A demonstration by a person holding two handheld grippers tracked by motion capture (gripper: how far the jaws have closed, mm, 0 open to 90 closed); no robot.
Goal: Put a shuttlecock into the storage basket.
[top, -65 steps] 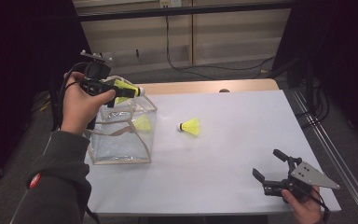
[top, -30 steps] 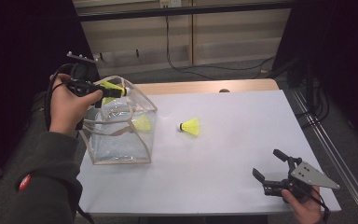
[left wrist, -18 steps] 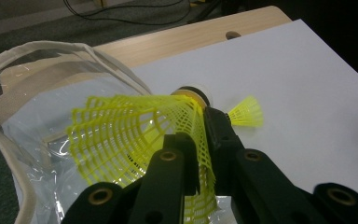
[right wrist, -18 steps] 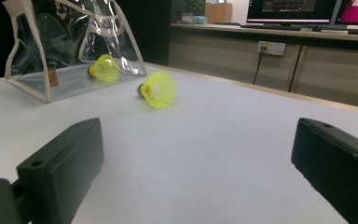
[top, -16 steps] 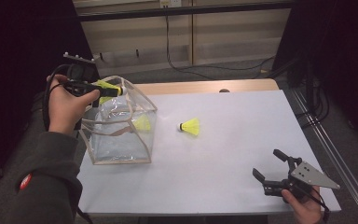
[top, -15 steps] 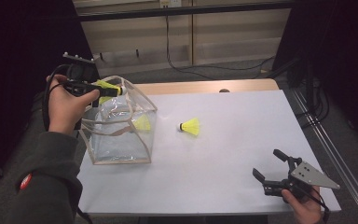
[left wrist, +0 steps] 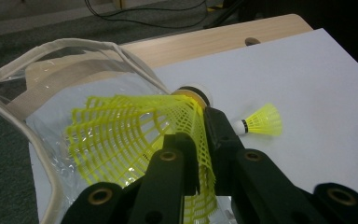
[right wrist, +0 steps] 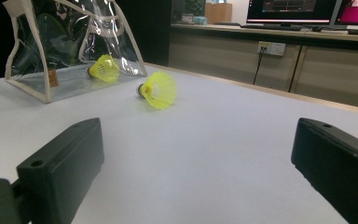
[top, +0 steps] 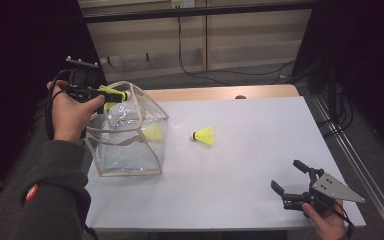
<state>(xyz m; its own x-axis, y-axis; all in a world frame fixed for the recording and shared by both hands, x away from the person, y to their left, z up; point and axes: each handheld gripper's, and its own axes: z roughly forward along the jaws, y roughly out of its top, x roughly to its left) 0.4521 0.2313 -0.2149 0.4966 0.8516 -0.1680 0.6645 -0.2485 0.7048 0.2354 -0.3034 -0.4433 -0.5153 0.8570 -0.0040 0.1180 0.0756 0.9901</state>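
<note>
My left gripper (top: 114, 94) is shut on the skirt of a yellow shuttlecock (top: 111, 93), which it holds level over the open top of a clear plastic bag (top: 126, 156). In the left gripper view the jaws (left wrist: 200, 136) pinch the yellow mesh of that shuttlecock (left wrist: 121, 135), cork end pointing away, just above the bag's taped rim (left wrist: 9, 93). A second shuttlecock (top: 153, 131) lies inside the bag (right wrist: 28, 46), also seen from the right gripper view (right wrist: 103, 67). A third shuttlecock (top: 204, 135) lies on the white table (top: 260, 130). My right gripper (top: 286, 175) rests open near the front right edge.
The table's wooden far edge (top: 220, 93) has a small hole in it. Low cabinets with a trailing cable (top: 180, 45) stand behind the table. A metal rail (top: 350, 150) runs along the right side. Monitors (right wrist: 298, 9) glow in the right gripper view.
The left hand with the held shuttlecock has shifted a little left, back over the bag's near-left rim, then kept nearly still. The right gripper has not moved.
</note>
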